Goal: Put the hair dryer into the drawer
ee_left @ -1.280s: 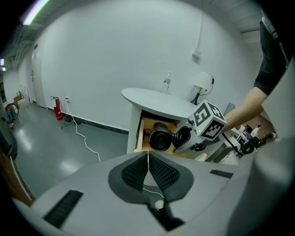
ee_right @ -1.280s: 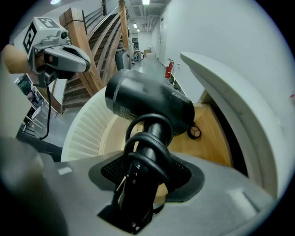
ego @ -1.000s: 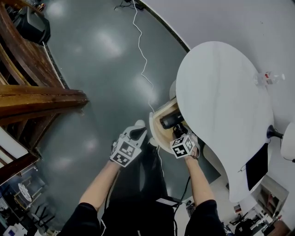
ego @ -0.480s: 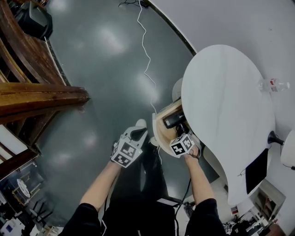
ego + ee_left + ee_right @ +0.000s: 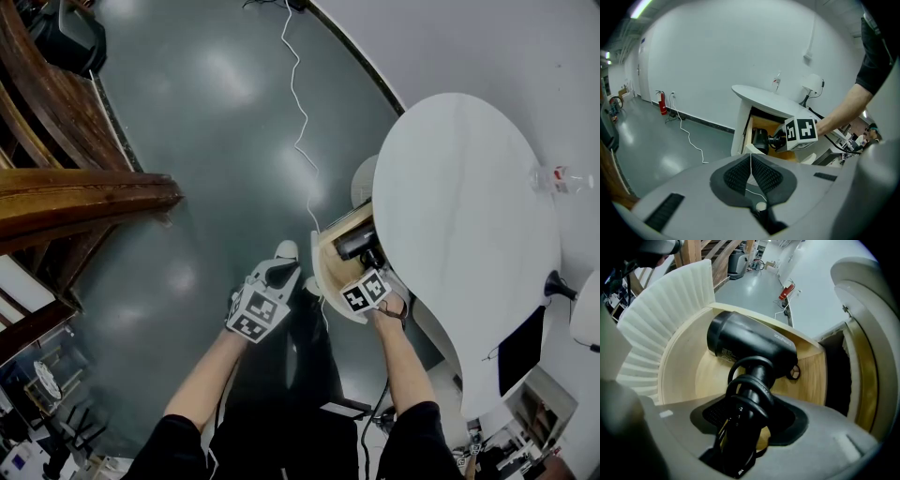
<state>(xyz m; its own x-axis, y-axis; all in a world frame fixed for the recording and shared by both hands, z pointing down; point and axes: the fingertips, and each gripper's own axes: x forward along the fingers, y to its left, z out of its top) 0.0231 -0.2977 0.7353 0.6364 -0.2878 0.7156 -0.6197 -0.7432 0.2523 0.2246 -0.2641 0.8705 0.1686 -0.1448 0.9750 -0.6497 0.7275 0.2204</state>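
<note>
Under the white rounded surface (image 5: 459, 216), the black hair dryer (image 5: 750, 345) is being held inside the open pale wooden drawer (image 5: 682, 364), its handle being clamped by the right gripper (image 5: 745, 425); the left gripper (image 5: 751, 165) is being held closed and empty nearby

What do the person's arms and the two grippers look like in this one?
The left gripper and right gripper are light grey shells with black textured jaw pads. Each carries a white cube printed with black square markers. The person wears short black sleeves; the forearms are bare.
</note>
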